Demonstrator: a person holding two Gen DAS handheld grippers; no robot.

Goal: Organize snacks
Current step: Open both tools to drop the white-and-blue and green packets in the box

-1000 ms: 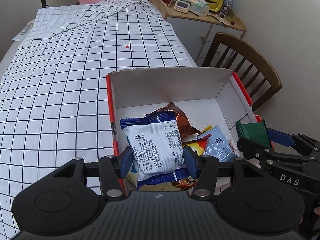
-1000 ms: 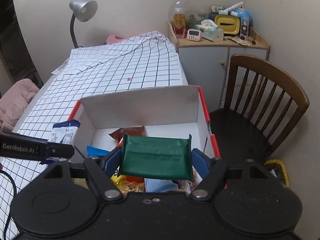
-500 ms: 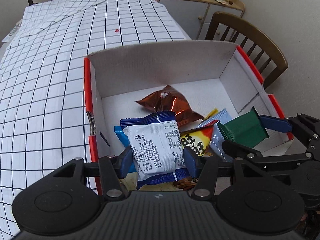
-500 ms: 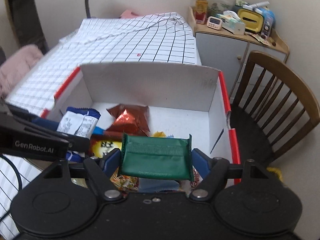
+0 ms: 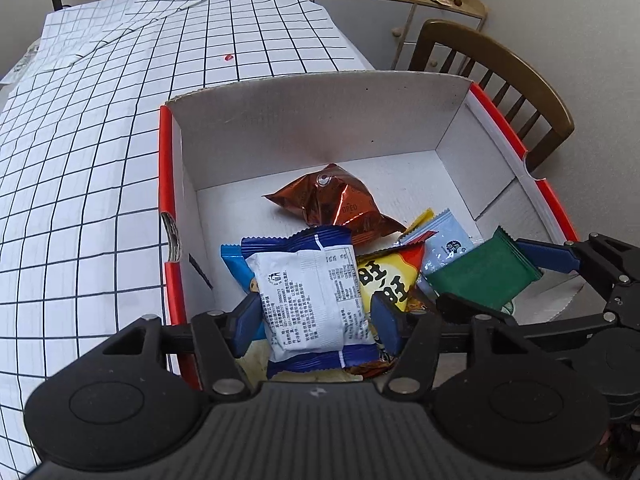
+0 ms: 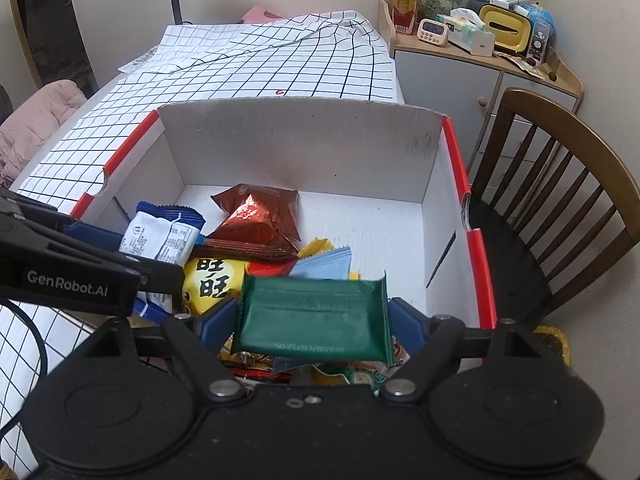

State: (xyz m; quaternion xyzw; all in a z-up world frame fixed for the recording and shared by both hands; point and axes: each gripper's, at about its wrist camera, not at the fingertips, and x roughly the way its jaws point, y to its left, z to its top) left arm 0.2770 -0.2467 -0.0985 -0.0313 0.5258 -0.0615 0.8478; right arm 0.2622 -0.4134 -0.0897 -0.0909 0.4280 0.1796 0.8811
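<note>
Two grippers hang over the box [image 5: 320, 120], both jaws opening. Left gripper [image 5: 312, 316] has the white-and-blue packet [image 5: 308, 300] between its fingers, the right finger just clear of it. Right gripper [image 6: 312, 320] has the green packet [image 6: 312, 320] between its fingers, tilted above the snack pile [image 6: 256, 240].

The cardboard box [image 5: 312, 128] is white inside with red edges. In it lie a coppery-brown foil packet [image 5: 336, 204], a white-and-blue packet [image 5: 308, 300], a yellow packet with black characters [image 5: 384, 284], a pale blue sachet [image 5: 448, 240] and a dark green packet [image 6: 312, 320]. Beyond the box, the surface [image 5: 80, 160] wears a white cloth gridded in black.
</note>
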